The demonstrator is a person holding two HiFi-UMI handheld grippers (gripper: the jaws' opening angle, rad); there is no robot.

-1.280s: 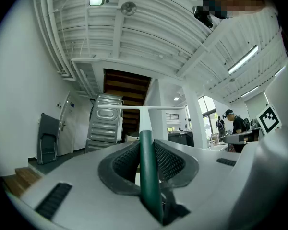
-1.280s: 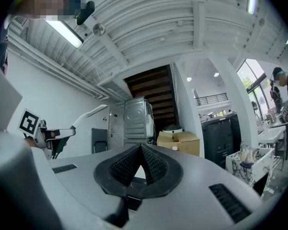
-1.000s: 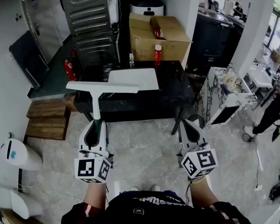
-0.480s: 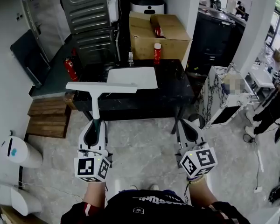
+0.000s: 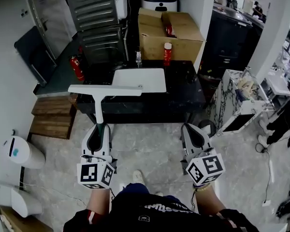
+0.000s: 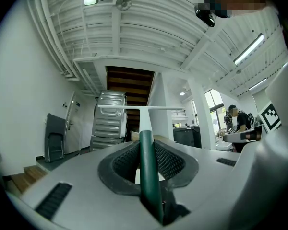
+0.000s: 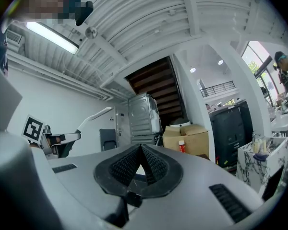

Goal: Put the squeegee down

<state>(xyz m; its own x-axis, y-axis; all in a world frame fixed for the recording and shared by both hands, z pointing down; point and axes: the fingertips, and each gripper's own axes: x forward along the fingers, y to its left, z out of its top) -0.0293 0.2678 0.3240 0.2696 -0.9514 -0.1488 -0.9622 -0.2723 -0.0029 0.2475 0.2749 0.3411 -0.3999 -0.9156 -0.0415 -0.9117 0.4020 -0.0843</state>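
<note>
squeegee (image 5: 105, 89) is clamped by its green handle in my left hand-held gripper (image 5: 99, 129), blade showing mid-frame against the black bench (image 5: 181, 93). my right hand-held gripper (image 5: 193, 130) is closed, empty. i judge it's the carry step; next i lower and release.

Person's shoe (image 5: 137, 177) now fwd in view; squeegee (image 5: 99, 95) slightly nearer table (image 5: 183, 96)

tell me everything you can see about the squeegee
The squeegee is T-shaped: a long white crossbar on a white shaft that ends in a dark green handle, plastic by the look. The left gripper has its jaws shut on the green handle and holds it pointing forward, crossbar away from the person, in the air toward the black table. Nothing else touches it.
</note>
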